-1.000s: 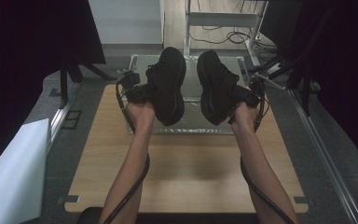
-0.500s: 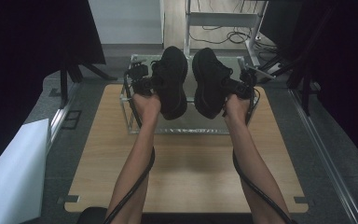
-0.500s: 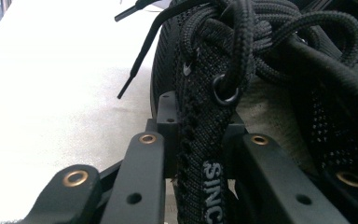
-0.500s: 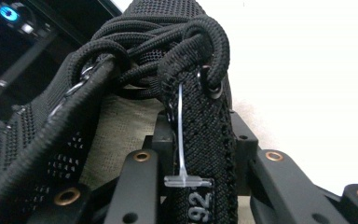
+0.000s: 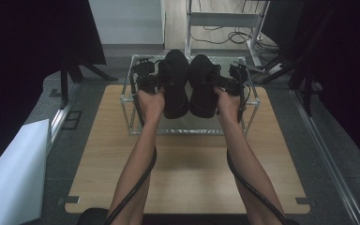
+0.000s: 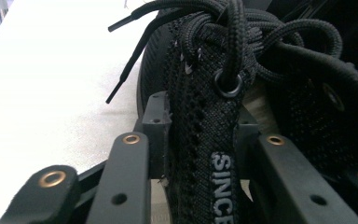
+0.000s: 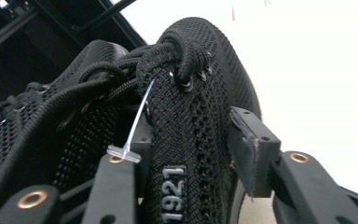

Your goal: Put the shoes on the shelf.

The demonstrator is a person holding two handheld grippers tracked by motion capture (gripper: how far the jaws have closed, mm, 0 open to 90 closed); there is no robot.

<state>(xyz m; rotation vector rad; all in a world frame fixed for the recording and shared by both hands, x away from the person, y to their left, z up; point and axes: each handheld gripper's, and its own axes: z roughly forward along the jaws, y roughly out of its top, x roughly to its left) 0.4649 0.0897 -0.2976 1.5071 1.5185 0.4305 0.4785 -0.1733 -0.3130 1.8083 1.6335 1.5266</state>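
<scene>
Two black lace-up shoes stand side by side over a clear case (image 5: 132,110) at the table's far end, the left shoe (image 5: 176,86) and the right shoe (image 5: 202,86). My left gripper (image 5: 161,78) has the left shoe's eyelet strip (image 6: 205,140), marked SINCE, between its jaws. Those jaws have just been opening, and the pads (image 6: 156,126) still lie against the fabric. My right gripper (image 5: 221,80) straddles the right shoe's strip (image 7: 186,140), marked 1921. Its jaws have just been opening too, and the right-hand pad (image 7: 247,154) stands slightly off the fabric.
The wooden table (image 5: 187,173) stretches toward me in front of the case. A white board (image 5: 14,173) leans at the left. Dark stands and curtains flank both sides. A metal rail (image 5: 328,154) runs along the right, and a shelf frame with cables (image 5: 225,28) stands behind.
Both hands have carried the shoes away from me and a little up, over the clear case. The shoes have come closer together.
</scene>
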